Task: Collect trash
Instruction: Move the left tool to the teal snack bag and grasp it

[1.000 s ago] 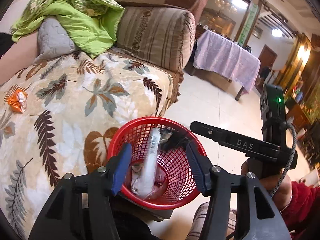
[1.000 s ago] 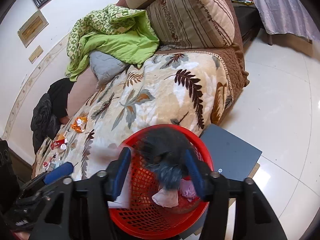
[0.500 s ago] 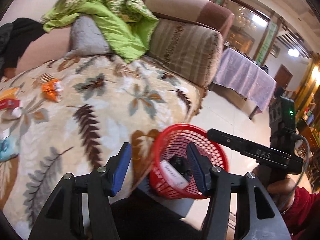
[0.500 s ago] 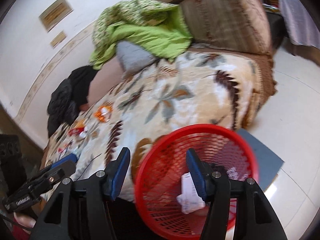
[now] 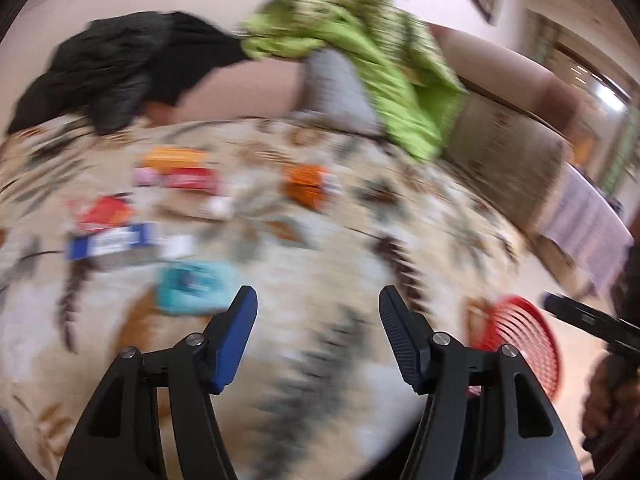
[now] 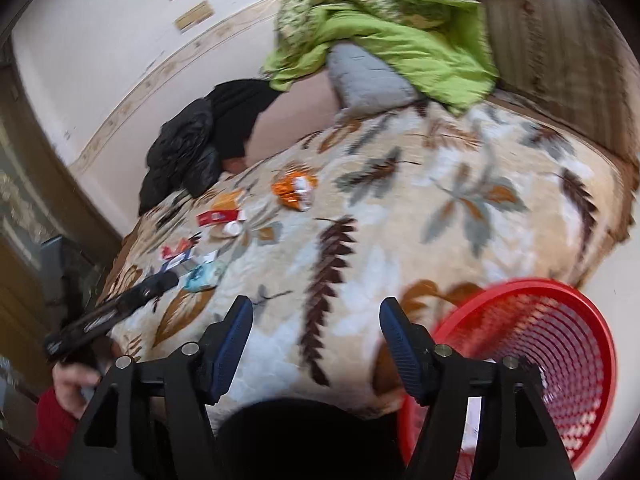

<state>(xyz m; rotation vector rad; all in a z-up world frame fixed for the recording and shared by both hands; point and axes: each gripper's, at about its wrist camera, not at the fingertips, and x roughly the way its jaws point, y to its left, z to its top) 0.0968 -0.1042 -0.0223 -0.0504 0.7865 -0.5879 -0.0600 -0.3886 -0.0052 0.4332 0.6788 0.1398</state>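
A sofa seat covered by a cream leaf-print blanket [image 6: 400, 216] fills both views, with a green quilt [image 6: 384, 36] and a black jacket [image 6: 200, 140] heaped at the back. A red mesh basket [image 6: 560, 360] stands off the blanket's near edge, at lower right in both views; a little paper already lies inside.

The step in hand looks like the reach for more trash. Wrappers lie scattered on the blanket's left part: a teal packet [image 5: 192, 288] nearest the left tongs [image 5: 316, 336], a blue-and-white wrapper [image 5: 108, 242], red ones, and a crumpled orange wrapper [image 6: 294, 188] farther back.

Both the left tongs and the right tongs [image 6: 316, 336] are empty, their jaws opening.

The left view is blurred, but the blue-and-white wrapper's long axis seems to run left to right. The next move probably needs the tongs lowered across a wrapper's narrow side.
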